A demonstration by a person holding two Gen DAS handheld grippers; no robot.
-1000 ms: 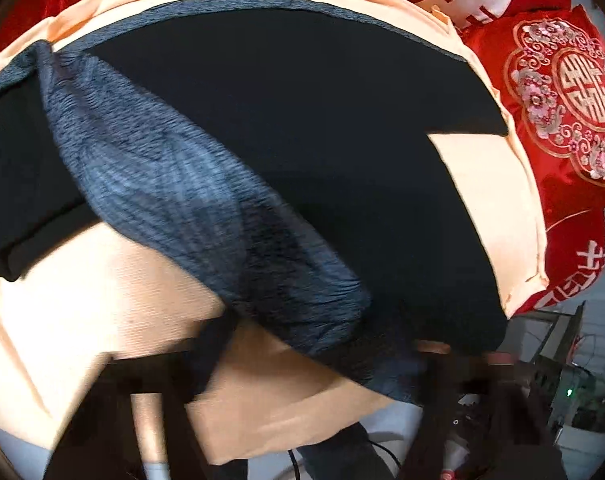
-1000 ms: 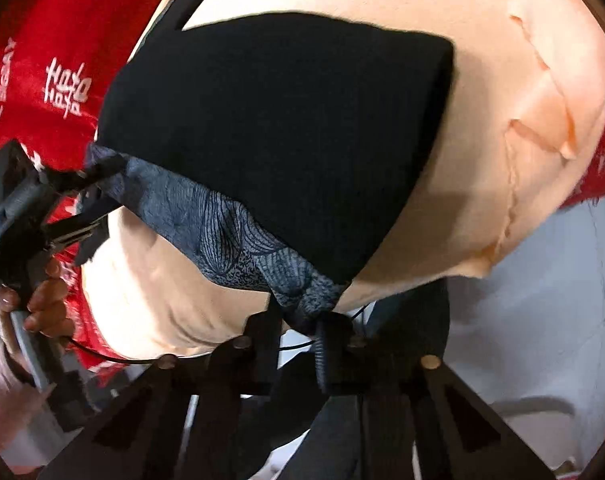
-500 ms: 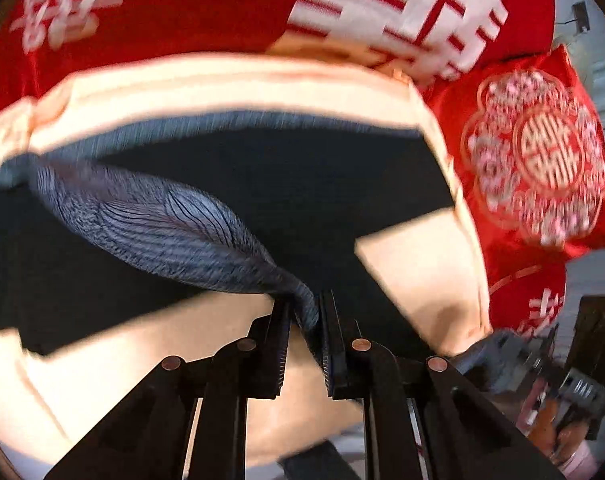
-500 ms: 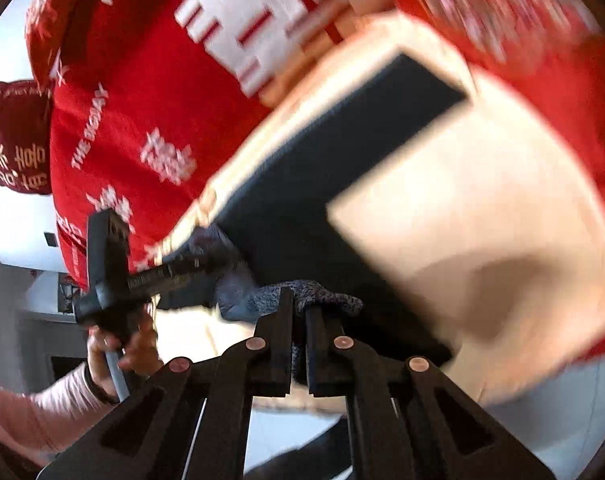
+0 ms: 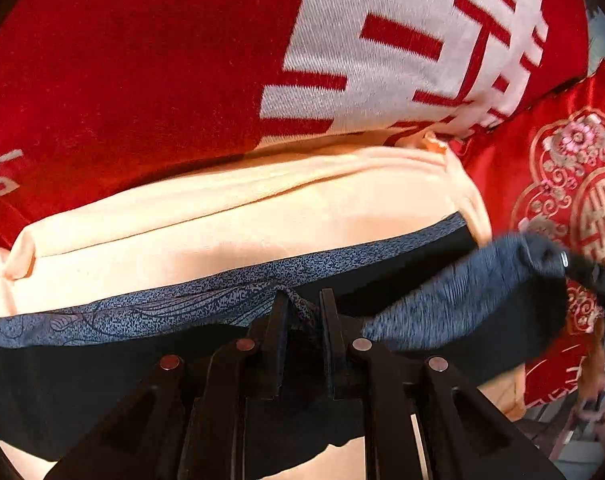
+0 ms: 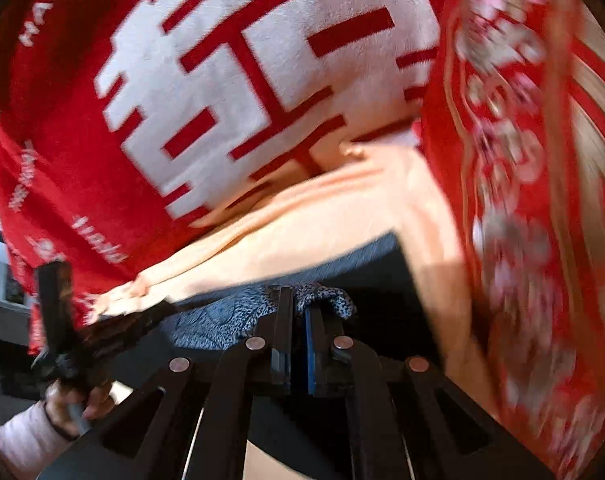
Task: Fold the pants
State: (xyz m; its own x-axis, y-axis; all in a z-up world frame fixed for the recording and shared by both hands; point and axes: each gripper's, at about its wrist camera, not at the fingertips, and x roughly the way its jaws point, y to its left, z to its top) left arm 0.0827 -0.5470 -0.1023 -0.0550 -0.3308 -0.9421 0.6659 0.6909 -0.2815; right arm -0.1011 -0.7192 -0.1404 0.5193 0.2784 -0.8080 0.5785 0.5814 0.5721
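1. Pants (image 5: 102,380), black with a blue-grey patterned band, lie across the lower half of the left wrist view on a peach cloth (image 5: 230,232).
2. Their long edge, the patterned band, runs from the left edge of that frame up toward the right, ending near the upper right corner of the peach cloth.
3. Left claw (image 5: 302,320) sits at bottom centre of its own view; its jaws are just parting, a narrow gap between them, and a pinch of the patterned band stands bunched in that gap with the pads against it.
4. Right claw (image 6: 300,320) sits at bottom centre of the right wrist view with its jaws pressed together on a fold of the patterned fabric, which puffs out above the tips.
5. In the left wrist view the right claw (image 5: 558,260) appears blurred at the right edge, lifting a blue-grey flap of the pants clear of the black layer below.
6. In the right wrist view the left claw (image 6: 158,312) reaches in from the lower left, gripped by a hand (image 6: 78,400) in a pale sleeve (image 6: 18,436).
7. A red blanket (image 5: 142,60) with a large white character fills the upper part of both views, behind the peach cloth.
8. A red embroidered cushion (image 5: 562,168) lies at the right edge of the left wrist view, just beside the cloth's corner.
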